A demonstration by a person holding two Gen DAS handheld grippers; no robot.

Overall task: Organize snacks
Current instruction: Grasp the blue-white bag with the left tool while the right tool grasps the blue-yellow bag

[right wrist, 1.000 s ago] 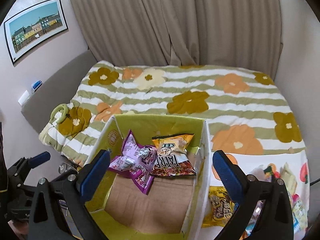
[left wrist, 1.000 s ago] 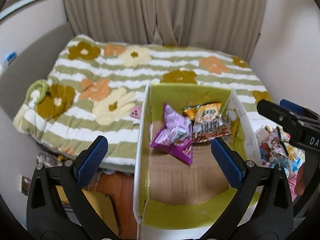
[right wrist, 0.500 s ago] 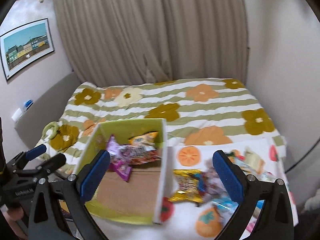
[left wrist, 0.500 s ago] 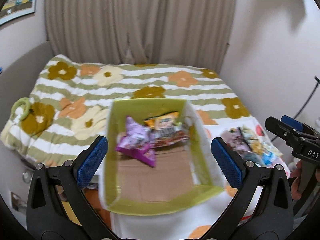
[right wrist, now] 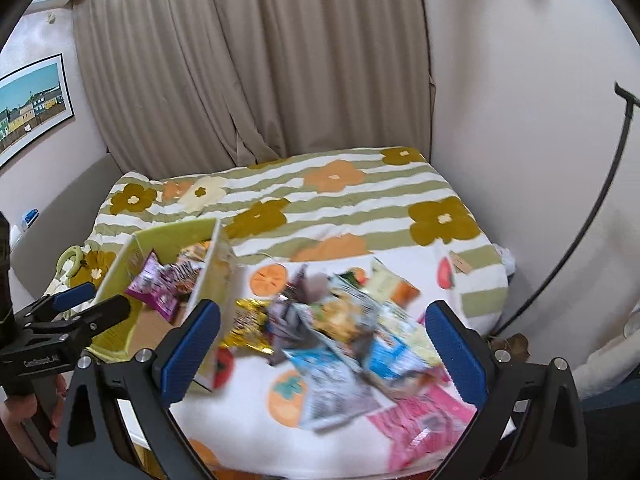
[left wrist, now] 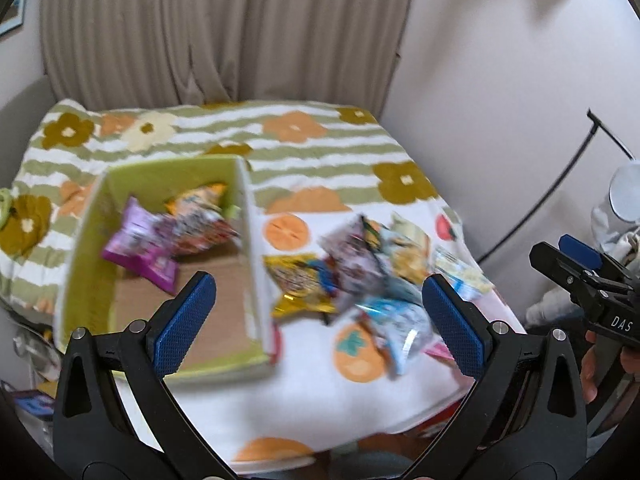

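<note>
A green box (left wrist: 82, 264) (right wrist: 120, 258) stands on the bed at the left, holding a purple packet (left wrist: 138, 248) (right wrist: 154, 286) and an orange packet (left wrist: 198, 210). A pile of loose snack packets (left wrist: 360, 264) (right wrist: 340, 320) lies on the white fruit-print cloth to the right of the box, with a gold packet (left wrist: 298, 280) (right wrist: 248, 324) nearest the box wall. My left gripper (left wrist: 318, 308) is open and empty above the box's right wall and the pile. My right gripper (right wrist: 322, 344) is open and empty above the pile. Both views are blurred.
The bed has a green-striped flowered quilt (left wrist: 304, 152) (right wrist: 320, 200). Curtains (right wrist: 256, 60) hang behind it and a wall (left wrist: 500, 100) stands close on the right. A pink packet (right wrist: 420, 420) lies near the cloth's front edge. The right gripper shows in the left wrist view (left wrist: 576, 268).
Both grippers have swung right and pulled back from the box. The view has moved from the box to the snack pile on the cloth. Both stay open and empty.
</note>
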